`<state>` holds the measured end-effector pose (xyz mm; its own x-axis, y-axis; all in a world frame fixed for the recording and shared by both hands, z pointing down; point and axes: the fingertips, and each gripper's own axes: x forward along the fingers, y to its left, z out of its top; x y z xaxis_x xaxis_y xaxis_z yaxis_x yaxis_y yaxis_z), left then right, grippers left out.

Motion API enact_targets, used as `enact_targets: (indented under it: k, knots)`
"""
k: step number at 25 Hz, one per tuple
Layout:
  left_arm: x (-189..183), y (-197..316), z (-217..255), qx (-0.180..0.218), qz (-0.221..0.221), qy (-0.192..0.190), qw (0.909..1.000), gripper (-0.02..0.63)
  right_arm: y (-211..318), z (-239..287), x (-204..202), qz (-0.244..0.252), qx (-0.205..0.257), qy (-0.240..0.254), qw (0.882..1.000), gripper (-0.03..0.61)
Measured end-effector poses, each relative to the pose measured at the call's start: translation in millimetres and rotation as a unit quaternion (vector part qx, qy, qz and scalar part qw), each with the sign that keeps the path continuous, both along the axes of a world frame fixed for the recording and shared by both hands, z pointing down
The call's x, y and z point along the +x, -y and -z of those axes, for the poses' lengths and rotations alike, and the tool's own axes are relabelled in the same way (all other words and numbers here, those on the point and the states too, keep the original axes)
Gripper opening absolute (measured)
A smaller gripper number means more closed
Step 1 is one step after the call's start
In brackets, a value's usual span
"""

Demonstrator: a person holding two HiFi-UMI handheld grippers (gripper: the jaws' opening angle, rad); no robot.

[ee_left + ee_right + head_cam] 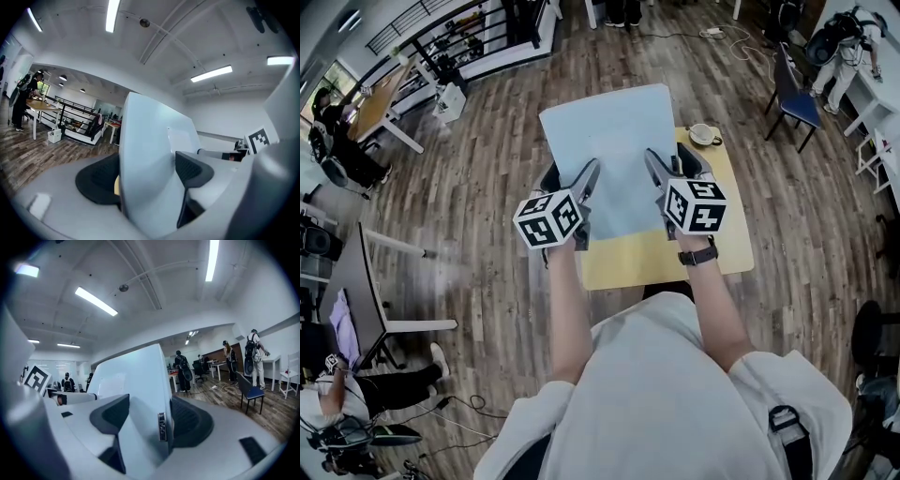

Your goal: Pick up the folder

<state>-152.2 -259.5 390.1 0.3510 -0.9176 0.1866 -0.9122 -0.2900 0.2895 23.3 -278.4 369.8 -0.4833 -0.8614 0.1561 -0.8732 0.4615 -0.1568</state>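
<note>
Wood-plank flooring (487, 281) runs through an open office, seen steeply from above past the person's white shirt (675, 403) and two bare forearms. A dark watch (698, 255) sits on the right wrist.

Both grippers reach forward side by side. The left gripper (572, 183) has its jaws clamped on the near left edge of the folder (614, 141), one dark pad on each face of the sheet. The right gripper (670, 173) is closed the same way on the near right edge, with a small metal clip (161, 425) just beside its pad.

Held between them, the folder is up in the air above a small yellow table (712, 248). Its long axis runs away from the person. The near short edge is at the jaws and the far short edge reaches past the table's far side, over the floor. In both gripper views it slopes upward against the ceiling lights. It is pale blue, plain and smooth, with rounded corners and a paler rectangular label (180, 140) on its face.

A white cup (704, 134) stands on the table's far right corner, just beside the folder. Beyond it stands a blue chair (797, 103). White desks and people line the room's edges.
</note>
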Motion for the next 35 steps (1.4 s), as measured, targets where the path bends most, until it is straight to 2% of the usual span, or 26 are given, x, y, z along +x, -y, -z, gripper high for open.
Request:
enact_targets:
  k: [10,16,18,29,35]
  knots:
    - [5,-7,70,0.079,0.004,0.020,0.9967,0.382,-9,62,7,-0.015,0.045,0.044,0.998,0.295]
    - [6,-18,97,0.122,0.007,0.021,0.9923,0.382,-24,92,11,-0.021,0.124,0.040,0.991,0.272]
    - [5,-20,103,0.133,0.008,0.022,0.9909,0.382,-28,98,11,-0.020,0.138,0.040,0.989,0.262]
    - [4,-19,102,0.143,0.007,0.012,0.9897,0.382,-29,96,12,-0.026,0.143,0.032,0.989,0.247]
    - [12,-10,88,0.133,0.007,0.011,0.9910,0.383,-21,83,19,-0.028,0.132,0.022,0.991,0.242]
